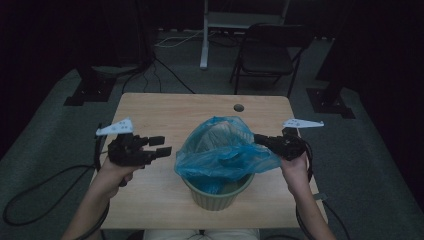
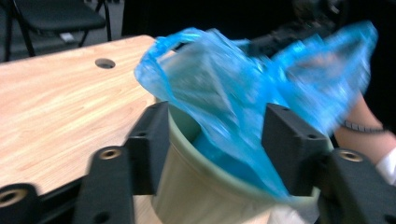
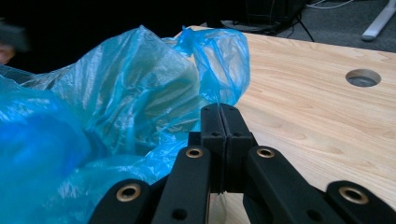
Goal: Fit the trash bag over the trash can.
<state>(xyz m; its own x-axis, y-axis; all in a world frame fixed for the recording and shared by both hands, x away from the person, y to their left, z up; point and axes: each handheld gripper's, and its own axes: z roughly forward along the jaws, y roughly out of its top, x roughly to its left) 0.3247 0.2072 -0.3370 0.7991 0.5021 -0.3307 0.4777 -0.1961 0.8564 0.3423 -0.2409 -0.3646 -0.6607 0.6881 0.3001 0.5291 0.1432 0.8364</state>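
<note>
Worktop (image 1: 150,200) carries a green bin (image 1: 216,196), blue bag (image 1: 225,147) draped over its rim. Bag lies between the tools: right tool (image 1: 265,141) pinched shut on its edge; left tool (image 1: 160,146) spread apart, just beside, empty.

dim high view, corners darkened to black; brighter gripper views. motion blur is seen on the bag (image 2: 243,88) in the left gripper view; the right one is sharper.

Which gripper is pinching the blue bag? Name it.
The right gripper: its jaws are shut on the blue bag. The left gripper is open, clear of it.
</note>
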